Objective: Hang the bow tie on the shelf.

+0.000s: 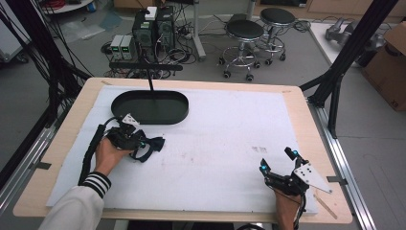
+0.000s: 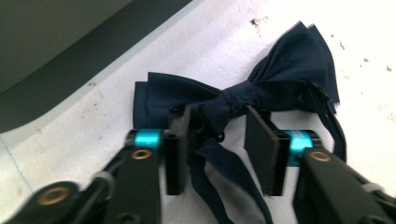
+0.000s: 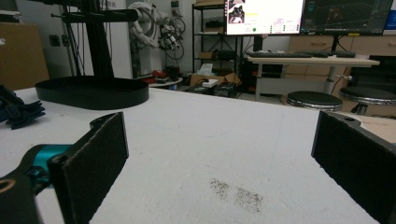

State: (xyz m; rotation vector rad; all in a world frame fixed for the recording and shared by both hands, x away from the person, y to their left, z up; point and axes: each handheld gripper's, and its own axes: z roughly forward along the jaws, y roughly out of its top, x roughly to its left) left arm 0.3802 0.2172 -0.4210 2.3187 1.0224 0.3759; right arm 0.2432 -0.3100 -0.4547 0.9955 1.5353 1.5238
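Note:
A dark navy bow tie (image 1: 152,144) lies on the white mat just in front of the black oval tray (image 1: 119,106). My left gripper (image 1: 140,142) reaches it from the left. In the left gripper view its jaws straddle the bow tie (image 2: 285,65) at the knot, with the strap hanging down between them. The left pad (image 2: 176,154) brushes the cloth, while the right pad (image 2: 261,149) stands clear, so my left gripper (image 2: 217,122) is open. My right gripper (image 1: 276,159) rests near the front right of the mat, wide open (image 3: 219,135) with nothing between its jaws.
The tray (image 3: 93,95) carries a black post (image 1: 150,79) with a crossbar. A grey smudge (image 1: 259,149) marks the mat ahead of the right gripper. Stools (image 1: 244,33), computers and cables stand on the floor beyond the table's far edge.

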